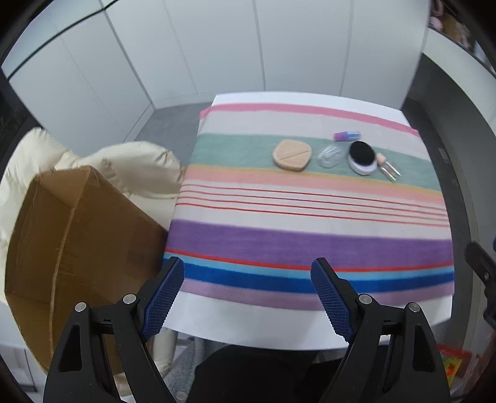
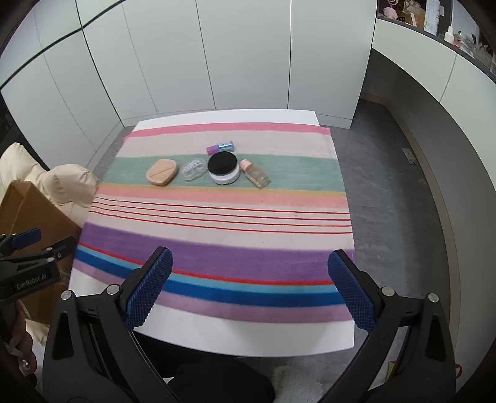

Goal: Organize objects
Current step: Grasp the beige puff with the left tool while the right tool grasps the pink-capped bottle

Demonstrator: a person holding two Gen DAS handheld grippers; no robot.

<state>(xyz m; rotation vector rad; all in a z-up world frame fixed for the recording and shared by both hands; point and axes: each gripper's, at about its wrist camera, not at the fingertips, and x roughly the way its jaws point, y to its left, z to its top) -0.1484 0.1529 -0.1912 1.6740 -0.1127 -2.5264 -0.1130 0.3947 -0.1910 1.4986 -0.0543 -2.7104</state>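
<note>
Both grippers hung empty, jaws wide, over the near table edge.

The left gripper [image 1: 247, 272] and right gripper [image 2: 250, 263] faced bare striped cloth [image 2: 217, 245]; beyond lay one sponge [image 2: 162, 172], one clear case [image 2: 193, 169], one jar [image 2: 223, 170], one bottle [image 2: 256, 173] and one tube [image 2: 220, 147] along the green stripe. "CenRobot.AI" was printed on the left gripper.

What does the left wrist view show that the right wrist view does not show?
Only the left wrist view shows the whole open cardboard box beside the table. Only the right wrist view shows the small clear bottle unhidden, and the shelf clutter at upper right. Both show the striped cloth, peach sponge, clear case, black-topped jar and open claws.
</note>
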